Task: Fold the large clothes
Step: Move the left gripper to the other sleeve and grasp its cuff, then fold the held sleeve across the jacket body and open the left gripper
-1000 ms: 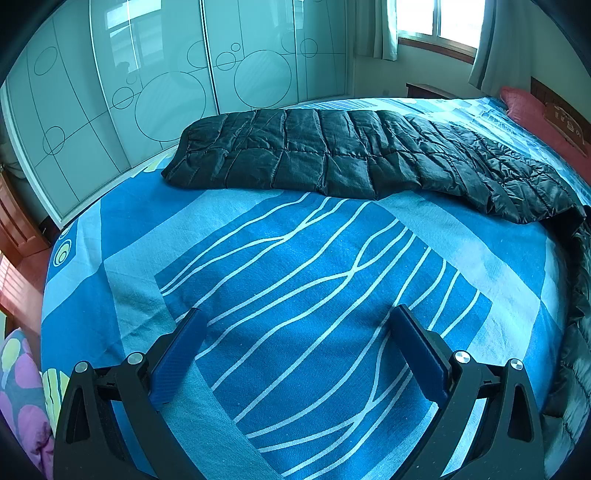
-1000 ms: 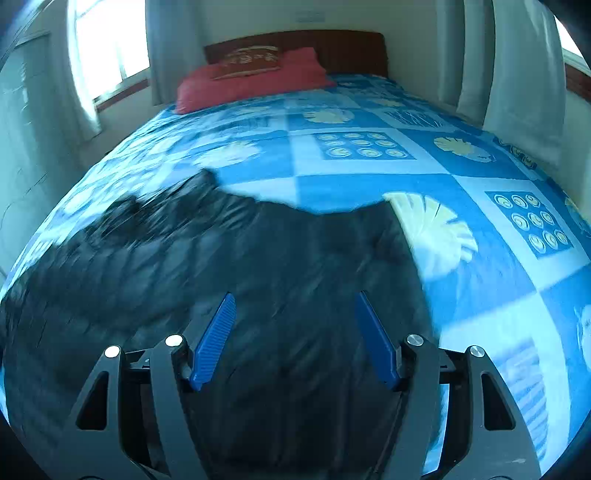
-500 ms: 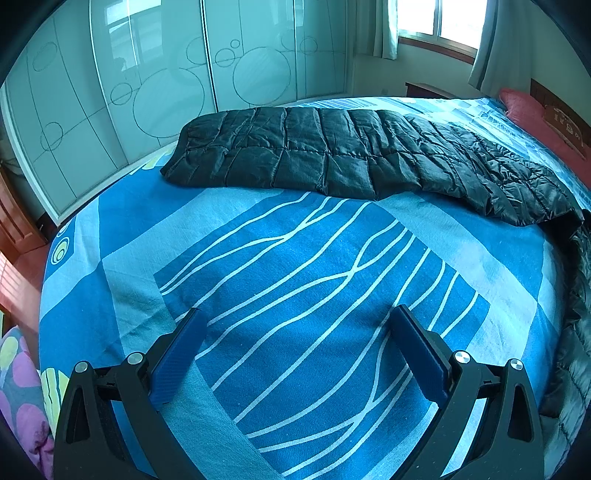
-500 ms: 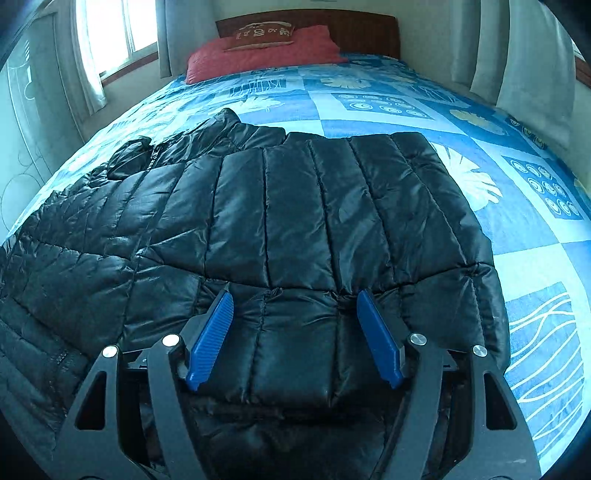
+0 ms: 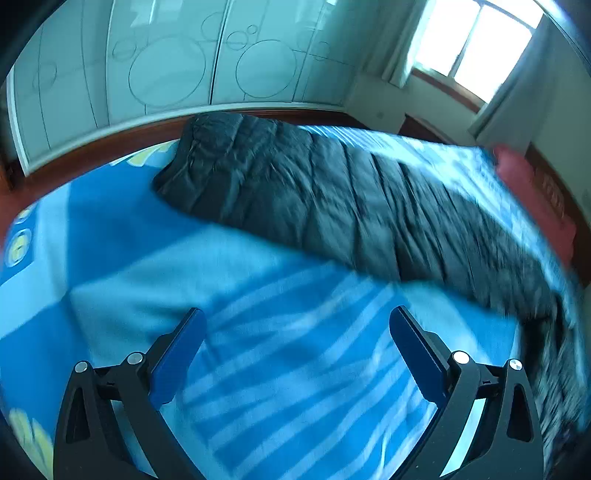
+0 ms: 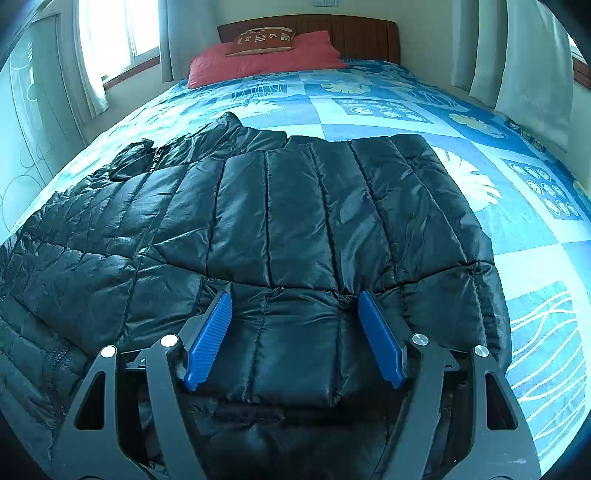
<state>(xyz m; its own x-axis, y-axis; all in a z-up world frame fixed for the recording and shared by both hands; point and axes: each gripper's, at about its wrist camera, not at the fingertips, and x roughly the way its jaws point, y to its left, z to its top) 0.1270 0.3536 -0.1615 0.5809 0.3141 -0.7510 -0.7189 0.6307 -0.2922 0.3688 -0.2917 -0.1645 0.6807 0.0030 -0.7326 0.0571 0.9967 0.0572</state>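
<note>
A large black quilted puffer jacket lies spread flat on the blue patterned bedspread. My right gripper hovers low over the jacket's near edge, jaws open, with padded fabric below and between the blue fingers but not pinched. In the blurred left wrist view a long part of the jacket stretches across the far side of the bed. My left gripper stands open over bare bedspread, well short of the jacket, with nothing between its fingers.
A red pillow and a wooden headboard lie at the bed's far end. Curtains hang at the right, and a window is at the left. Glass wardrobe doors and wooden floor border the bed's far side.
The left gripper has swung and rolled, so its view is now blurred and shows more floor and wardrobe. The right gripper has sunk toward the jacket and steadied; both stay open.
</note>
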